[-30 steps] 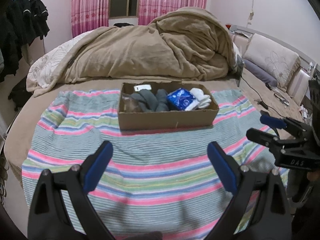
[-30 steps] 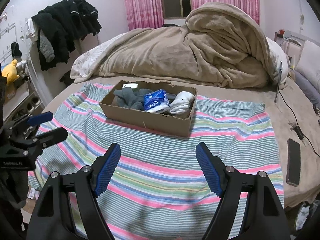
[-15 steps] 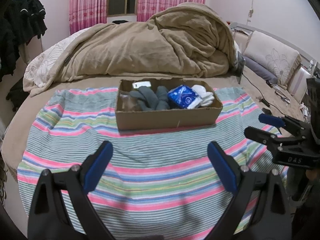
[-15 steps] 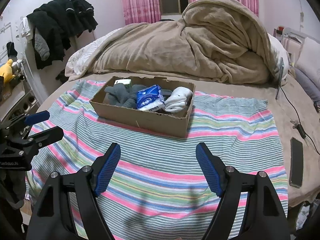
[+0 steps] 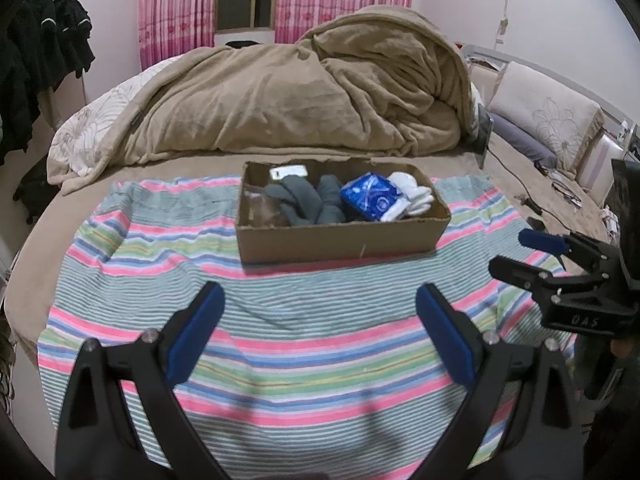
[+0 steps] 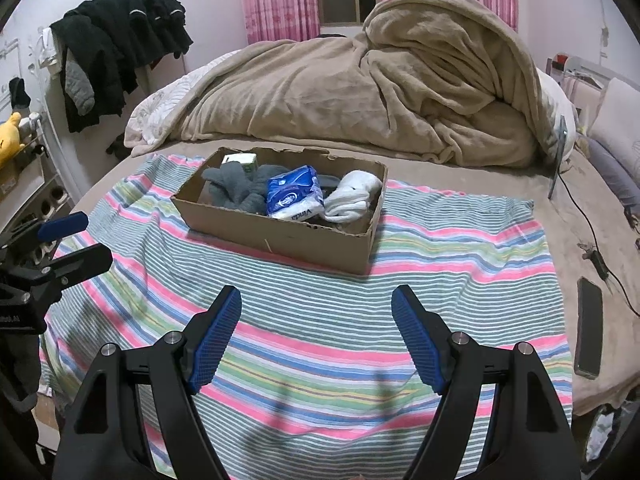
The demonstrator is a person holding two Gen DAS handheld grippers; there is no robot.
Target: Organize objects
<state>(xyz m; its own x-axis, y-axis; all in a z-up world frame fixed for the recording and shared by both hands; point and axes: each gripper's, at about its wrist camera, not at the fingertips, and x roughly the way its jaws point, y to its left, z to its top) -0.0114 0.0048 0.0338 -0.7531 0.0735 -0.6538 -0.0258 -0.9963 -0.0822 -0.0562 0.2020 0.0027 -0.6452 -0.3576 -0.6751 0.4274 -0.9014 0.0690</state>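
A brown cardboard box (image 5: pixel 340 240) (image 6: pixel 280 236) stands on a striped towel (image 5: pixel 280 320) (image 6: pixel 320 312) on the bed. In it lie grey socks (image 5: pixel 308 204) (image 6: pixel 240 190), a blue tissue pack (image 5: pixel 370 196) (image 6: pixel 294 196), white socks (image 5: pixel 412 200) (image 6: pixel 352 196) and a small white item (image 5: pixel 289 172) (image 6: pixel 240 159) at the back left. My left gripper (image 5: pixel 320 340) is open and empty, well short of the box. My right gripper (image 6: pixel 316 340) is open and empty, also short of the box; it shows at the right edge of the left wrist view (image 5: pixel 532 256).
A bunched tan blanket (image 5: pixel 300 100) (image 6: pixel 380 92) lies behind the box. A black phone (image 6: pixel 588 332) and a cable (image 6: pixel 584 216) lie on the bed at the right. Pillows (image 5: pixel 544 120) are at the far right. Dark clothes (image 6: pixel 120 64) hang at the left wall.
Both grippers have moved slightly closer to the box and stayed open. The box and its contents have not moved.
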